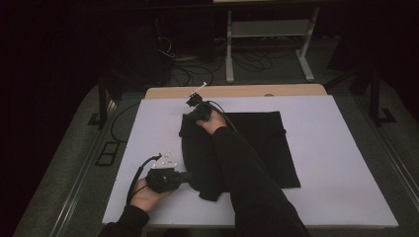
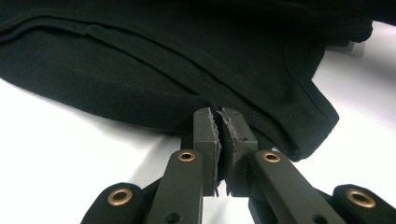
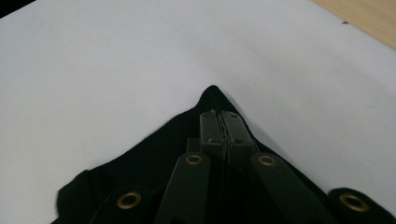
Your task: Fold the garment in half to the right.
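**Two handheld grippers pinching a black garment on a white table**

A black fabric garment (image 1: 247, 148) is lying partly folded on the white-covered table (image 1: 336, 163), slightly left of centre. The left gripper (image 1: 185, 177), held low in the left hand (image 1: 143, 195) at the table's near left, is pointing level to the right, its jaws clamping the garment's near edge. The right forearm is reaching forward across the cloth; the right gripper (image 1: 193, 101) is angling down at the far left corner, jaws closed tight on that corner.

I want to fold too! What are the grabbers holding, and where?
Both hold the black garment: left gripper pinches its near edge, right gripper its far corner.
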Available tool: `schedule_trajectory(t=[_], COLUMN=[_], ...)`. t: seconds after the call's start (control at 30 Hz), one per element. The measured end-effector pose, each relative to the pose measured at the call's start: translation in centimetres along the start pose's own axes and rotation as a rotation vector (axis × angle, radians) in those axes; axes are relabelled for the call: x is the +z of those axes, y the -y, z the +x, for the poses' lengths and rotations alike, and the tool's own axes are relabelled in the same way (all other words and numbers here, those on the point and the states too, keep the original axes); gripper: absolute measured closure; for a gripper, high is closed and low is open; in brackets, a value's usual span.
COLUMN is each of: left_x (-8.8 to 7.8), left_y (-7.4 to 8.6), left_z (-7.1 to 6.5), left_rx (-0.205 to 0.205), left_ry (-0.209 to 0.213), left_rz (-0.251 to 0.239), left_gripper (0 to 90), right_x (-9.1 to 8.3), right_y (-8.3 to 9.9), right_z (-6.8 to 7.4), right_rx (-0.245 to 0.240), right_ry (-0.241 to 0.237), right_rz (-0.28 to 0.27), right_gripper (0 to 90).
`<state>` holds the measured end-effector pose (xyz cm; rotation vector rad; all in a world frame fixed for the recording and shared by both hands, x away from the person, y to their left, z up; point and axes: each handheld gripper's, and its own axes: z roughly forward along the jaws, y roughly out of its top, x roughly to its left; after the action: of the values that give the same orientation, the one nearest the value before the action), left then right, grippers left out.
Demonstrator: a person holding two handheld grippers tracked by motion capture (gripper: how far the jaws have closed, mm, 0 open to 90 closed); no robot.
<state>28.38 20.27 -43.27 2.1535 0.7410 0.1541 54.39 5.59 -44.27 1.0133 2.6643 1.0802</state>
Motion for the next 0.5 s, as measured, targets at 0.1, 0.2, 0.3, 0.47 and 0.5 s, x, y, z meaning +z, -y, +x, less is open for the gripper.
schedule_trajectory(t=[0.1,0.2,0.3,0.47,0.5], left_x=[0.0,-0.1,-0.2,-0.3,-0.4], left_y=[0.0,0.0,0.0,0.0,-0.1], left_z=[0.0,0.0,0.1,0.0,0.0], left_rx=[0.001,0.002,-0.001,-0.001,0.000], left_ry=[-0.002,-0.005,-0.009,-0.016,-0.017], left_rz=[-0.001,-0.006,-0.007,-0.012,-0.015], left_gripper=[83.7,83.7,83.6,83.7,83.7], right_x=[-0.4,-0.6,-1.2,-2.5,-2.8], right_y=[0.1,0.3,0.5,0.8,0.8], right_z=[0.0,0.0,-0.1,-0.1,-0.1], right_rx=[-0.008,-0.002,0.007,0.010,0.010], right_ry=[-0.016,-0.026,-0.037,-0.056,-0.057], right_rz=[0.003,0.005,-0.010,-0.043,-0.050], right_gripper=[88.4,88.5,88.5,88.7,88.7])
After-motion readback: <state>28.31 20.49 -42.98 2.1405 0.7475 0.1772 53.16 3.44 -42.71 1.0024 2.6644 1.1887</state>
